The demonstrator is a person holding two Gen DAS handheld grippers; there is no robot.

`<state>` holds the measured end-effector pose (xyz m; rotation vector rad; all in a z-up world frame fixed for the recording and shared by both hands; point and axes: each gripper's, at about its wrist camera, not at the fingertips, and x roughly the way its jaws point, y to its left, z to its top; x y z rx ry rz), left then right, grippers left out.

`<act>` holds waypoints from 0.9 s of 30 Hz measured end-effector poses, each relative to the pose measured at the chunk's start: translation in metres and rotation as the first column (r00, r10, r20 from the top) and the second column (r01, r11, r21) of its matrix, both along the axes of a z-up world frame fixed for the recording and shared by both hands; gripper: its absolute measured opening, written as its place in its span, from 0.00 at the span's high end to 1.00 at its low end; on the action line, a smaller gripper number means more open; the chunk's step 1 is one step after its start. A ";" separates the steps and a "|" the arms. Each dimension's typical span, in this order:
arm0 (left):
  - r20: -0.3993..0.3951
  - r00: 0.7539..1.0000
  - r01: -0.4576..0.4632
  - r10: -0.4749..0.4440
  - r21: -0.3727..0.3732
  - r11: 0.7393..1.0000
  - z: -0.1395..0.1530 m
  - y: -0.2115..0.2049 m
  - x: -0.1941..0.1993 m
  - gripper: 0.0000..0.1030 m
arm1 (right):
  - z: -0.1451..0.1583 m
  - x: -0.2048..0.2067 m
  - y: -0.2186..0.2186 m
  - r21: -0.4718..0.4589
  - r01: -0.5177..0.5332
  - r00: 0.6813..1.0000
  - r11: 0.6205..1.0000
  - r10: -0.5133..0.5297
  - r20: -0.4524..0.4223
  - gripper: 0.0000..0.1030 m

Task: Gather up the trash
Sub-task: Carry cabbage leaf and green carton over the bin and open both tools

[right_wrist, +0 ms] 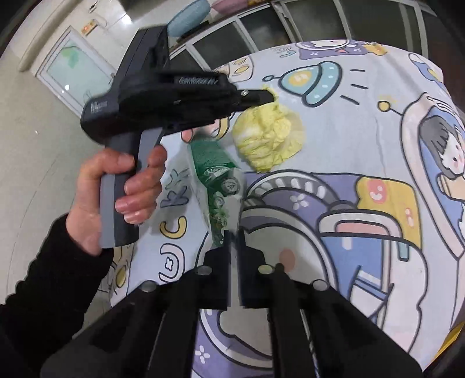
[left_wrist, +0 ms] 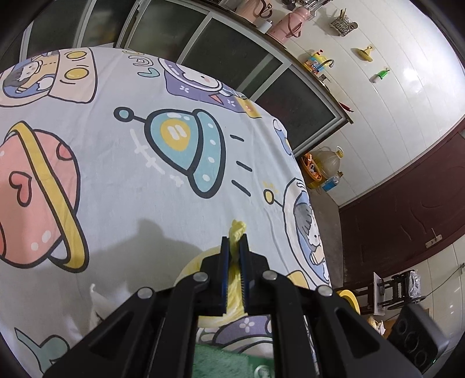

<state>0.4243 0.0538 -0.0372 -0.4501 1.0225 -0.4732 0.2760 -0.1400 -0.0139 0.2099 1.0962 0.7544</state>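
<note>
Both grippers gripping trash over the cartoon-print bench [right_wrist: 334, 203]

Left gripper [left_wrist: 234, 242] jaws clamp a yellow plastic bag [right_wrist: 268, 136]; beside it, right gripper [right_wrist: 231, 237] jaws pinch a green wrapper [right_wrist: 216, 177], likely bag-bound next.

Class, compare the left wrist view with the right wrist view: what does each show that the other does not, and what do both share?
Only the left wrist view: the oil jug on the floor and pink flasks on the counter. Only the right wrist view: the person's hand gripping the left gripper handle, and the right gripper pinching a green wrapper. Both: the yellow bag and the cartoon tablecloth.
</note>
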 end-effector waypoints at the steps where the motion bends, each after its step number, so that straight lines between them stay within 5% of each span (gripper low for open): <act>1: 0.000 1.000 0.001 -0.001 -0.001 1.000 -0.001 0.000 0.000 0.94 | -0.003 0.000 0.002 0.029 -0.009 1.000 1.000 0.009 -0.017 0.97; 13: 0.021 1.000 0.003 -0.003 -0.031 1.000 0.014 0.007 -0.008 0.94 | 0.012 -0.017 -0.008 0.064 -0.008 0.999 0.998 0.006 0.032 0.98; 27: 0.092 0.995 0.034 -0.029 -0.049 0.998 0.063 -0.015 -0.034 0.94 | 0.045 -0.054 -0.036 0.101 0.008 0.995 0.995 -0.019 0.100 0.99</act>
